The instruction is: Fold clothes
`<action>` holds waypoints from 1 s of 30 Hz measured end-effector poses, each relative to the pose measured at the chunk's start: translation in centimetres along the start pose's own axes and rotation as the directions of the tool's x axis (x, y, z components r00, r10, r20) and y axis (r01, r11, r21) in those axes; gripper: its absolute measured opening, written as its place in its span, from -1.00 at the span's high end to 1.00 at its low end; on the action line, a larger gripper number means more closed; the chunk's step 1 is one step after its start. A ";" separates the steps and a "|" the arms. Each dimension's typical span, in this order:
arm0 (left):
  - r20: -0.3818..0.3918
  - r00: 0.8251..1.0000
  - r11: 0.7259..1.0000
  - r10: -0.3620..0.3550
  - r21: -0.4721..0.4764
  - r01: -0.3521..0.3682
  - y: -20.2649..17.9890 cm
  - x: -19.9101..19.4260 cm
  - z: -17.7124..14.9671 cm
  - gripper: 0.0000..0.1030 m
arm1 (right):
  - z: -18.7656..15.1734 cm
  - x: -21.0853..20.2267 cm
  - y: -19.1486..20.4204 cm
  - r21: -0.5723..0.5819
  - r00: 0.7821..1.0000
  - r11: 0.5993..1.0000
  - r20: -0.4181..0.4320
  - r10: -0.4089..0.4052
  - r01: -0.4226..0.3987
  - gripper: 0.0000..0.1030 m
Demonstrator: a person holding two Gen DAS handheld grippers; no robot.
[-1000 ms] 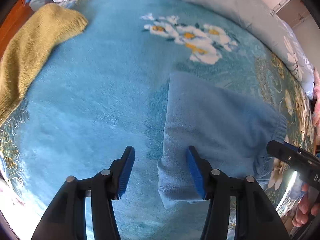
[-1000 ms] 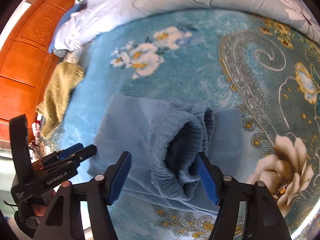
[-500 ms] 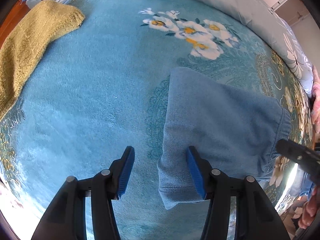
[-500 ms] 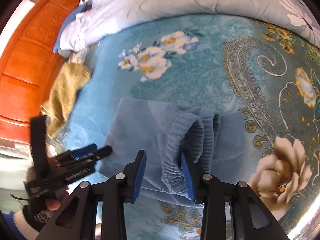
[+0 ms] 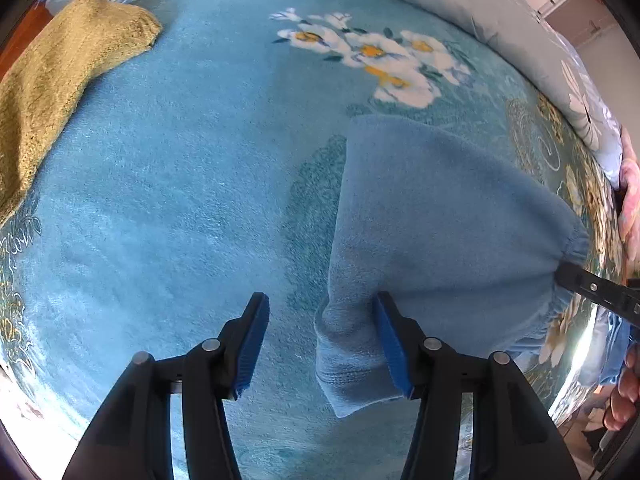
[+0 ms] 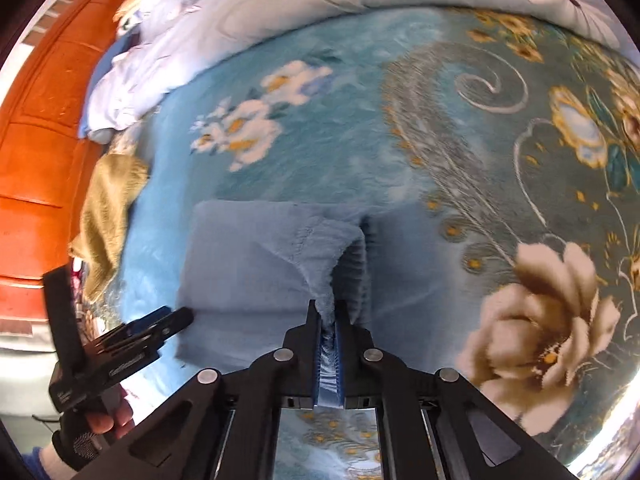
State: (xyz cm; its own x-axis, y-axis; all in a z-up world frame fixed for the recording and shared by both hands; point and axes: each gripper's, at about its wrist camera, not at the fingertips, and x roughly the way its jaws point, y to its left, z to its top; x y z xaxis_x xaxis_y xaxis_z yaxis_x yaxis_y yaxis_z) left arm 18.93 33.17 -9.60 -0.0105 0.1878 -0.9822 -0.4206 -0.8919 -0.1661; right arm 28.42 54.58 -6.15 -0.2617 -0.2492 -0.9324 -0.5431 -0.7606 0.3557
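Our right fingers (image 6: pixel 319 342) pinch the gathered waistband of the blue pants (image 5: pixel 432 216), which lie folded mid-blanket (image 5: pixel 180 168). Our left gripper (image 5: pixel 320 340) hangs spread over the pants' cuff. A yellow knit (image 5: pixel 60 68) lies near the headboard edge.

Count of items on view: one blue fleece garment (image 5: pixel 432 216), folded, lying on one blue floral blanket (image 5: pixel 180 184). One olive knitted garment (image 5: pixel 56 68) at the blanket's far left edge. One pale floral quilt (image 6: pixel 320 4) along the far side. One orange wooden panelled surface (image 6: pixel 36 128) beyond it. Two handheld grippers: one left gripper (image 5: pixel 320 344), one right gripper (image 6: pixel 328 322).
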 end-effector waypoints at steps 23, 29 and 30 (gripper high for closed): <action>-0.014 1.000 0.999 0.027 0.039 -0.027 -2.4 1.0 -0.9 -0.09 | -0.7 2.4 -2.8 0.071 0.992 0.990 -0.001 0.123 -0.123 0.10; -0.021 0.999 0.999 0.036 0.028 -0.035 -2.8 1.3 -1.2 -0.09 | -1.0 2.6 -2.7 0.078 0.983 0.980 -0.021 0.185 -0.183 0.22; -0.022 0.999 0.999 0.037 0.028 -0.036 -2.9 1.4 -1.3 -0.08 | -1.1 2.6 -2.5 0.075 0.983 0.980 -0.025 0.184 -0.182 0.22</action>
State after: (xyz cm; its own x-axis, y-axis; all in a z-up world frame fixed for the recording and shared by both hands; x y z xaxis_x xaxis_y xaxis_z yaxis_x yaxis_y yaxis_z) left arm 21.32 35.48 -10.59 -0.0063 0.1461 -0.9892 -0.4449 -0.8864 -0.1281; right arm 29.99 55.18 -9.57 -0.3372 -0.3995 -0.8525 -0.5452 -0.6553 0.5228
